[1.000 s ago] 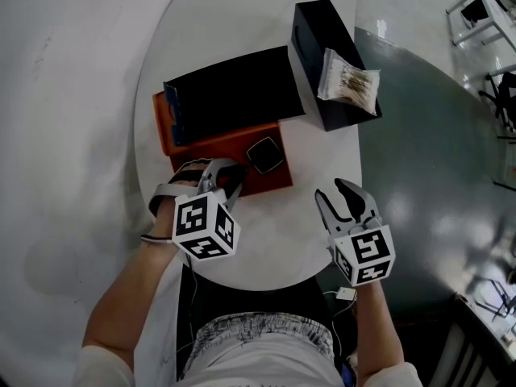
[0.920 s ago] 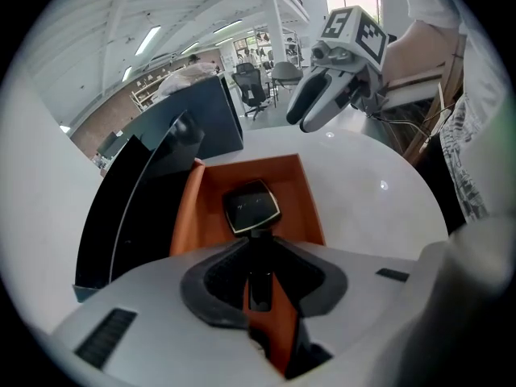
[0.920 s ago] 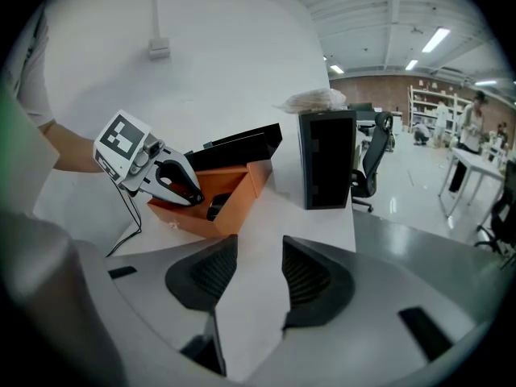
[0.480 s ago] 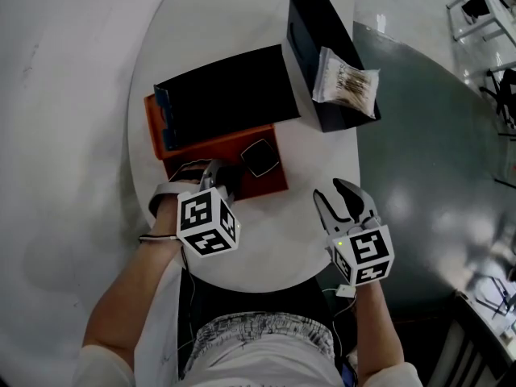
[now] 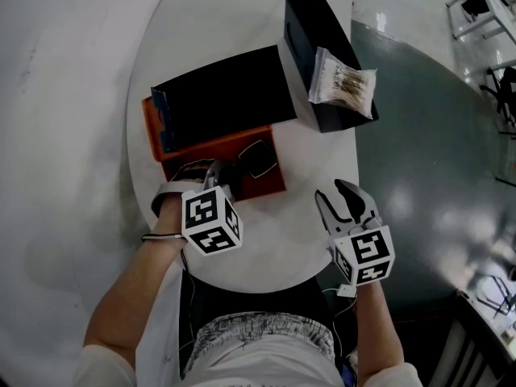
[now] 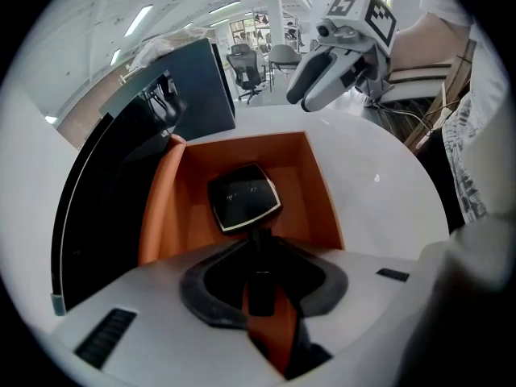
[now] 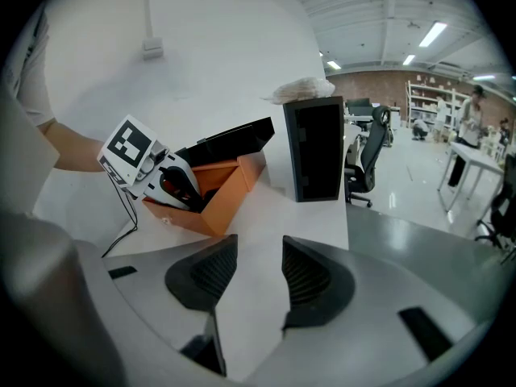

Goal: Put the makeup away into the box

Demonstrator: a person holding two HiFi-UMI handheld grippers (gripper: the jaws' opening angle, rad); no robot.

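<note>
A round white worktop (image 5: 270,236) stands on a grey floor. On it lies an open orange box (image 5: 260,187) with its black lid (image 5: 222,95) raised; a square black compact (image 5: 258,158) rests inside. The left hand-held gripper (image 5: 219,174) points steeply down over the box's near end, clenched on a slim dark stick (image 6: 260,285), possibly a makeup pencil. The right hand-held gripper (image 5: 347,201) hovers over bare worktop, released and empty. Beside the box, a black case (image 5: 310,22) carries a clear bag (image 5: 343,81).
</note>
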